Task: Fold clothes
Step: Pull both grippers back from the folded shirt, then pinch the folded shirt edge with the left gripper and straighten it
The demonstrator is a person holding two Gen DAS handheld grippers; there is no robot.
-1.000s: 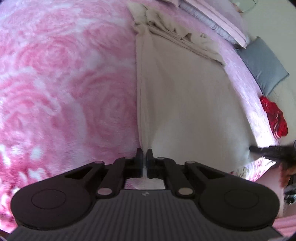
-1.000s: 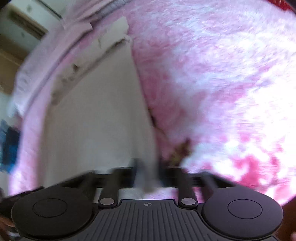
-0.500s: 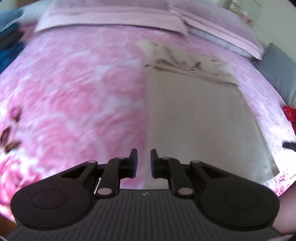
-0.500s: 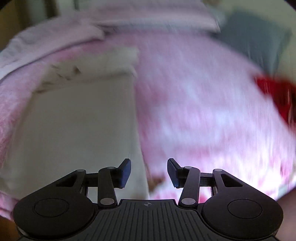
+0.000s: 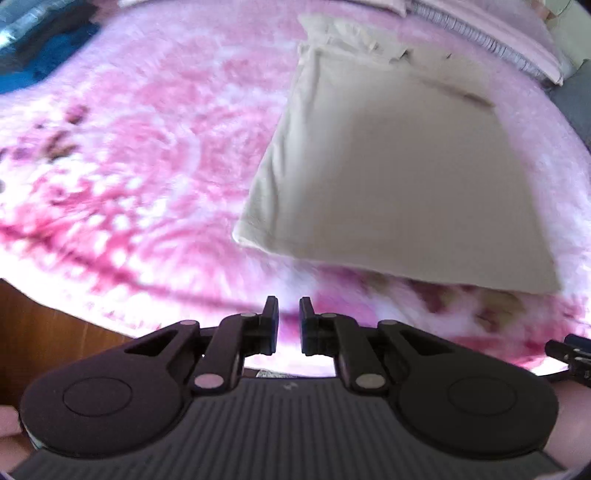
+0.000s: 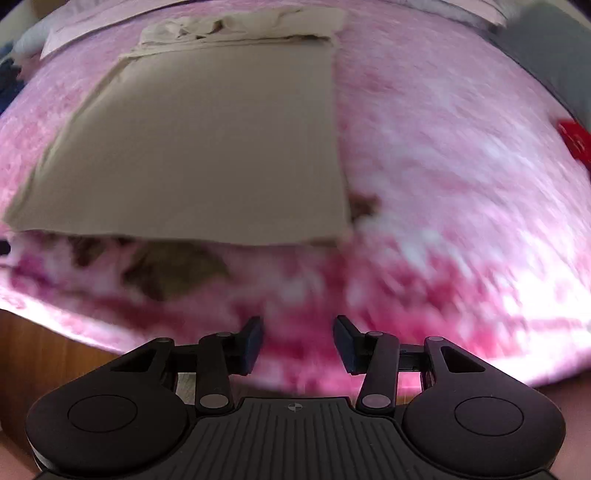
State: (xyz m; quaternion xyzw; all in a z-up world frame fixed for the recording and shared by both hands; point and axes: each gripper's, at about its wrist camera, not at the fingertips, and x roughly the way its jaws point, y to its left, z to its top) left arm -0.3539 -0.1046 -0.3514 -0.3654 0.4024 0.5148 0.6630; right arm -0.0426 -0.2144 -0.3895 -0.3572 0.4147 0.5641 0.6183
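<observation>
A beige garment [image 5: 399, 177] lies folded flat on the pink floral blanket [image 5: 147, 147], with a bunched part at its far end. It fills the upper left of the right wrist view [image 6: 207, 140]. My left gripper [image 5: 289, 306] hangs over the blanket's near edge, short of the garment's near hem. Its jaws stand a narrow gap apart with nothing between them. My right gripper [image 6: 298, 328] is open wide and empty, also nearer than the hem, below its right corner.
Pink pillows [image 5: 480, 33] line the bed's far side beside a grey cushion [image 5: 576, 96]. Blue clothes [image 5: 37, 55] lie at the far left, and a red item [image 6: 574, 142] at the right edge. Wooden floor [image 5: 55, 325] shows below the bed's near edge.
Both grippers were shut on the garment's near edge; they have let go and drawn back toward the bed's near edge. The garment now lies flat.
</observation>
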